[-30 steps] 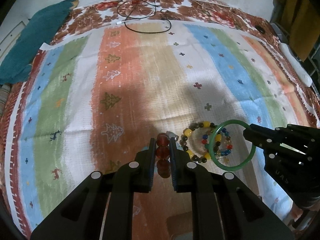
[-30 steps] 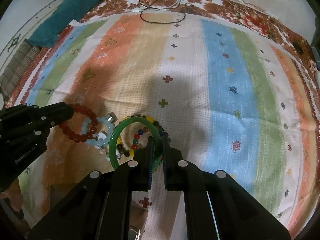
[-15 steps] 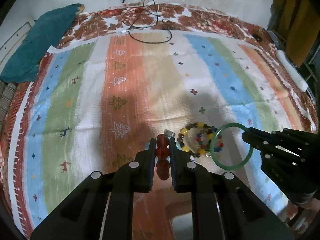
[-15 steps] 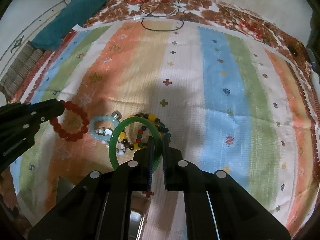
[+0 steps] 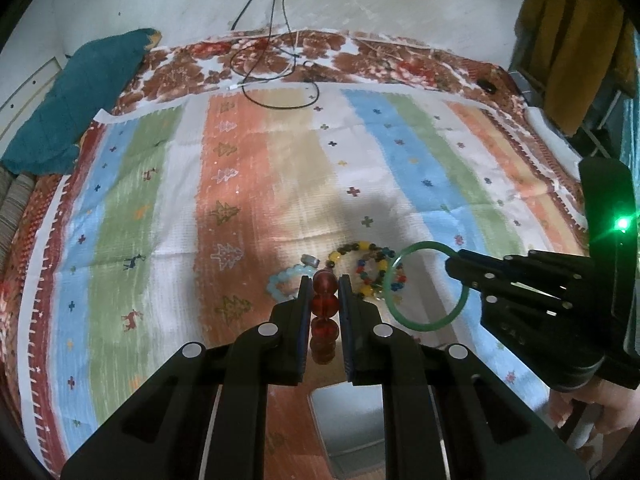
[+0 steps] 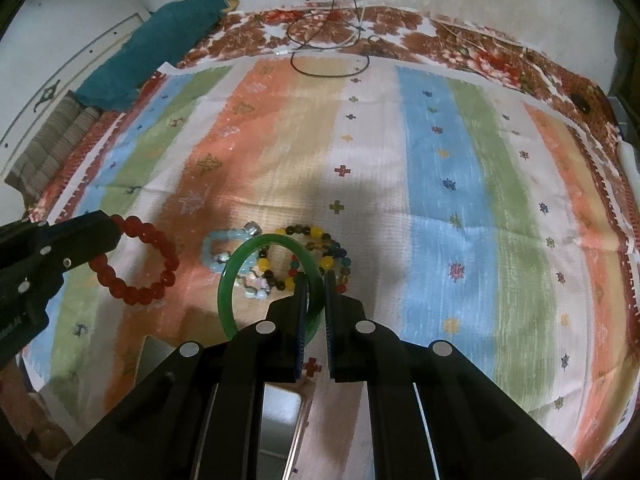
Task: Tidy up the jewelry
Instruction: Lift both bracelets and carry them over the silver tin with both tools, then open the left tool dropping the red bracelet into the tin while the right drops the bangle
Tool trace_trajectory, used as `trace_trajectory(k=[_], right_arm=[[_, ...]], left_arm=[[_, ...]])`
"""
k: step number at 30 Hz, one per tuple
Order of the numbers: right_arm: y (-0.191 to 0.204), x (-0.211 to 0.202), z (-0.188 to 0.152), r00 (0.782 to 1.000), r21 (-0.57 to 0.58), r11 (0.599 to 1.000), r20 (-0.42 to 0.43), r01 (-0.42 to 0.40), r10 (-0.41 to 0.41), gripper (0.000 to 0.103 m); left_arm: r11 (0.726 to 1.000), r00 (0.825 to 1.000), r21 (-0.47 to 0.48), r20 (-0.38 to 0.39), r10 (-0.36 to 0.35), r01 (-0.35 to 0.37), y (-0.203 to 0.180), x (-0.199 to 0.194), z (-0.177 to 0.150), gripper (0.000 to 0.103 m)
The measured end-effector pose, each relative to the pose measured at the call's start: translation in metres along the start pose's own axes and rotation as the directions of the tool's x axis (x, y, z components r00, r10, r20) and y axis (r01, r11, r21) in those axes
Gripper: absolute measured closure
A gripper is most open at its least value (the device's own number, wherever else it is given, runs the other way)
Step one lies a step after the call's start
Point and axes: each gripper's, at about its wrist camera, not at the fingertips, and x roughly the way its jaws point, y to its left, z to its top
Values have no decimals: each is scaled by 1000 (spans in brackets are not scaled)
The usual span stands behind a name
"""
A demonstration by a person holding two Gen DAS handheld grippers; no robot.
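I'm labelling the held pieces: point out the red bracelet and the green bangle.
red bracelet point(image 6: 138, 266), right wrist view, middle of its bead loop.
green bangle point(image 5: 424, 286), left wrist view, middle of its ring.

The left gripper point(image 5: 324, 284) is held level and pointed toward twelve o'clock, its jaws closed on the red bead bracelet point(image 5: 323, 312). The right gripper point(image 6: 315, 280) is seen at three o'clock in the left wrist view, its jaws clamped on the green bangle point(image 6: 240, 268)'s rim.

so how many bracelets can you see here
4, perhaps more in the pile: red bead bracelet in the left gripper, green bangle in the right gripper, pale blue bracelet and multicolour bead bracelet on the cloth.
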Motion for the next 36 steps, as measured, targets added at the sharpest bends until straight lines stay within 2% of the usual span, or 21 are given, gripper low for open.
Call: trace_trajectory(k=[15, 26, 36], right_arm=[[11, -22, -20, 1000, -17, 1000, 22, 1, -1, 94], [14, -37, -44, 1000, -20, 1000, 28, 6, -5, 94], [19, -47, -67, 1000, -25, 1000, 22, 7, -6, 94]], left_arm=[[999, 998, 17, 40, -38, 38, -12, -33, -26, 90], [999, 998, 8, 57, -40, 40, -12, -46, -45, 90], [998, 997, 25, 49, -61, 60, -18, -55, -69, 90]])
